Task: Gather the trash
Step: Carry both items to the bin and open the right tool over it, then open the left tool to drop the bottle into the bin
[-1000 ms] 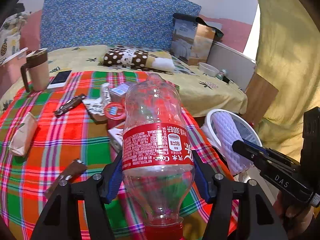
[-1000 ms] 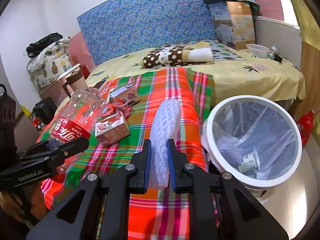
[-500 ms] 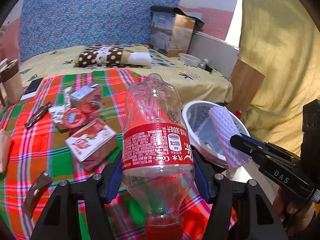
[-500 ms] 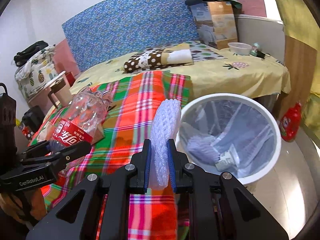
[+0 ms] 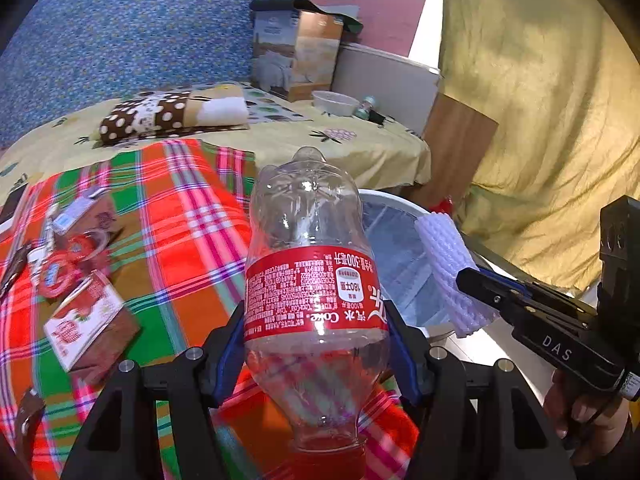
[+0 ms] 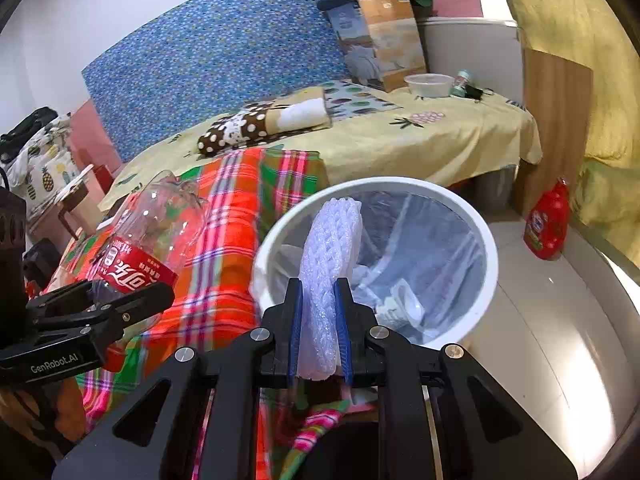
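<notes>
fingers of the right gripper clench a white foam net over the bin, at 12 o'clock. left gripper grasps an empty bottle, bin at 2 o'clock. step: carry-to-bin. next: release the net, then bottle.

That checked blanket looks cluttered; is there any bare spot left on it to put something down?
Yes. The checked blanket lies bare from the juice carton across to its edge by the white bin. Its left side is crowded with the carton, red lids and wrappers.

Bright, fisheye-warped, perhaps slightly blurred edges
</notes>
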`<state>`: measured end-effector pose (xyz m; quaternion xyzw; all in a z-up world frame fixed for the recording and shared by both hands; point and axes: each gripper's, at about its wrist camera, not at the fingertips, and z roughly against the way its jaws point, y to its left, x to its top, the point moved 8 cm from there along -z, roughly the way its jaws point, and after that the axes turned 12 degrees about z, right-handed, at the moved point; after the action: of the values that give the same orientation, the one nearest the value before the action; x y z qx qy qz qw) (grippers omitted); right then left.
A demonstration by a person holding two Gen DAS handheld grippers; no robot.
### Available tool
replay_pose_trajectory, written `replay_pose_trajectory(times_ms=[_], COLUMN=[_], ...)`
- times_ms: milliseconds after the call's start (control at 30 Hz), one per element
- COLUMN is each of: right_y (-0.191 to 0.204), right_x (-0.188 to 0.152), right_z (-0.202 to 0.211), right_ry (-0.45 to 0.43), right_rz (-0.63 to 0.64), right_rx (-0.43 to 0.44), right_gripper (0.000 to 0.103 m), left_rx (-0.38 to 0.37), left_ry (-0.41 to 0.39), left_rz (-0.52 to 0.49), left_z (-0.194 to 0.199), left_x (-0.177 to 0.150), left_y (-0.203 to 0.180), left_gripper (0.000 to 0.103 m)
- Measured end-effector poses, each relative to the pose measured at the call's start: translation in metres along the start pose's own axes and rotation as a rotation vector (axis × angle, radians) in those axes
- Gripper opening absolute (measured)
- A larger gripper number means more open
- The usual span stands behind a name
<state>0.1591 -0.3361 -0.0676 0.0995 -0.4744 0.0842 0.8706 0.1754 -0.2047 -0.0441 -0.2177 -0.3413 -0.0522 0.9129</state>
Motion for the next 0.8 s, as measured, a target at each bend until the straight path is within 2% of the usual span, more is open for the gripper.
replay_pose_trajectory(times_ms=[367,800], right_y=[-0.028,-0.044], right_x=[-0.008,-0.013], right_z=[-0.012,-0.027], right_ry=[0.038,0.093], right_rz=[-0.045,-0.055], right_rx=[-0.028,-0.034], right_gripper=[0.018,0.020], left_rx=[-0.039,-0.052], left_ry=[0.059,0.106], left_rz=[-0.044,-0.061], left_z=[-0.042,-0.074], left_x=[0.003,0.006], left_y=[-0.030,-0.040], left_gripper=[0.063,0.063])
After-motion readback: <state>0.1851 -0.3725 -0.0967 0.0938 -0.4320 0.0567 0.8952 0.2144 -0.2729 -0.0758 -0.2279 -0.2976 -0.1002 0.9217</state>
